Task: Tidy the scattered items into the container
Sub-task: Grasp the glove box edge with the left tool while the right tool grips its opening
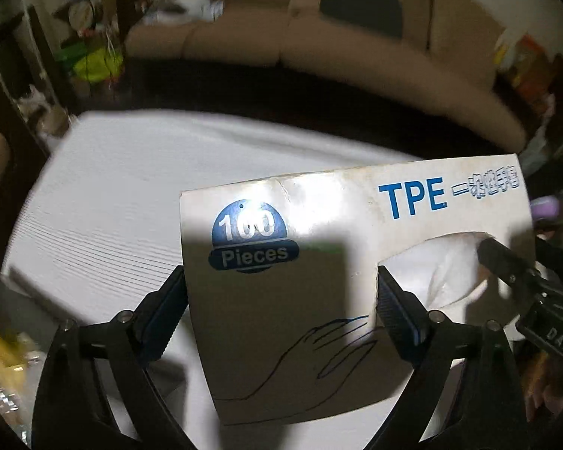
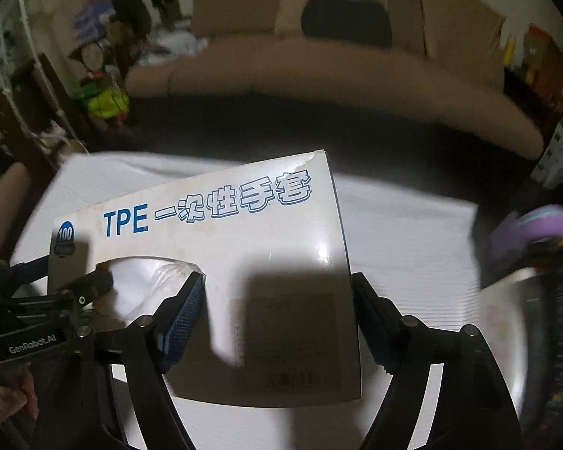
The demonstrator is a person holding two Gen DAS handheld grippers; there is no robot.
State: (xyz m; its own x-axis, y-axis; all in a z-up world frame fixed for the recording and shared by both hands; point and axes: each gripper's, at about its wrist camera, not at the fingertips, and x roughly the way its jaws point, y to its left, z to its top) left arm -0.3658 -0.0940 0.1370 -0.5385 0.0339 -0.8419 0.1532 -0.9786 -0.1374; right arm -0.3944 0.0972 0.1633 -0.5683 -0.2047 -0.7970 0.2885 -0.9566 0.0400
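I hold the glove box in the middle of both frames, lifted above the white-covered desk. My left claw grips its "100 Pieces" end, one finger hooked in the dispensing opening; my right claw clamps the other end the same way. No container is visible, so I judge I must keep both grips even and the box level, without crushing the cardboard.
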